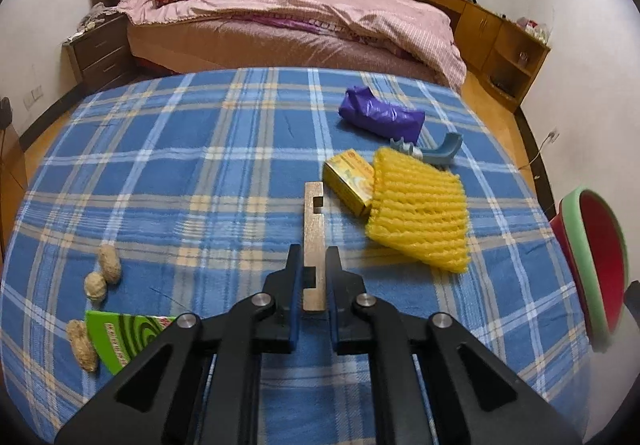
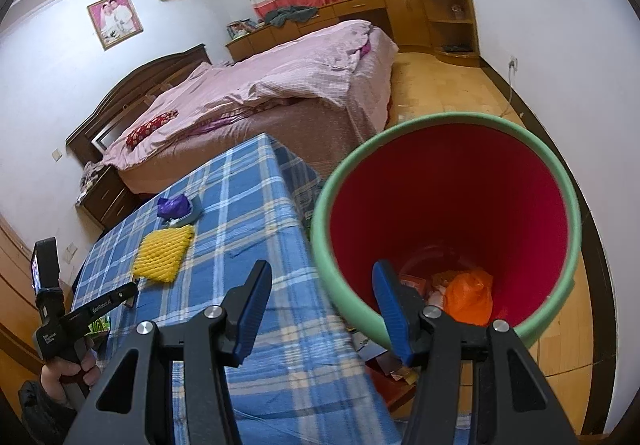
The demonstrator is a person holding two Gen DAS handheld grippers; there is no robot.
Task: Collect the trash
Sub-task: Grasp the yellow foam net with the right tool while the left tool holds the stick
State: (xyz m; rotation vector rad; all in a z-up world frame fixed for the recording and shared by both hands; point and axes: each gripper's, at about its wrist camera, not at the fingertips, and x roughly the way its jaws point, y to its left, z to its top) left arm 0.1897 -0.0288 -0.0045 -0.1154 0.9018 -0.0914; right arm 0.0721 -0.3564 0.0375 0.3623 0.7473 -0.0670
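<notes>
1. Left wrist view: the left gripper (image 1: pixel 313 277) has its jaws clamped on the near end of a flat wooden strip (image 1: pixel 313 229) that runs toward 12 o'clock over the plaid tablecloth (image 1: pixel 200 165). The strip looks stiff and light, so an end grip should hold.
2. At 2 o'clock lie a yellow foam net (image 1: pixel 420 221), soft and crushable, and a yellow box (image 1: pixel 348 181).
3. Right wrist view: the right gripper (image 2: pixel 320 305) grips the green rim of the red bin (image 2: pixel 460 205), jaws half open.

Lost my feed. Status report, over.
Left gripper shut on wooden strip. Right gripper holds red bin by its rim. Path to bin clear.
</notes>
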